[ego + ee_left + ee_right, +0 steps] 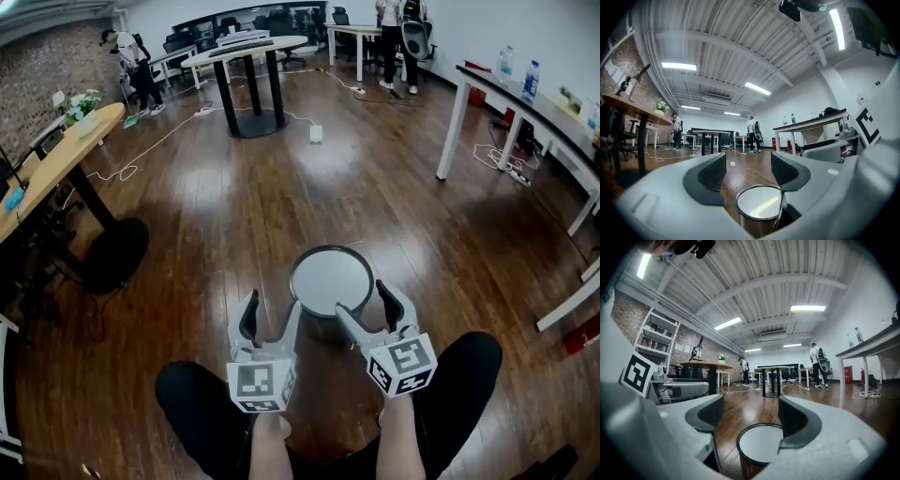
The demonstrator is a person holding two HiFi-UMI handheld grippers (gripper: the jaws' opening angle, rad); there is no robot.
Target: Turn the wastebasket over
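The wastebasket [330,279] stands on the wooden floor just in front of me, a dark cylinder showing a pale round top face inside a dark rim. My left gripper [272,314] is open at its near left, with nothing between the fingers. My right gripper [367,305] is open at its near right, its inner finger over the rim. In the left gripper view the wastebasket [758,207] lies low and slightly right of the left gripper [747,173]. In the right gripper view the wastebasket [761,446] sits below the open right gripper [750,416].
My knees [202,403] frame the bottom of the head view. A black pedestal table [251,86] stands far ahead, a wooden desk [56,159] at the left, white tables [525,103] at the right. Cables [131,159] trail on the floor. People stand at the back.
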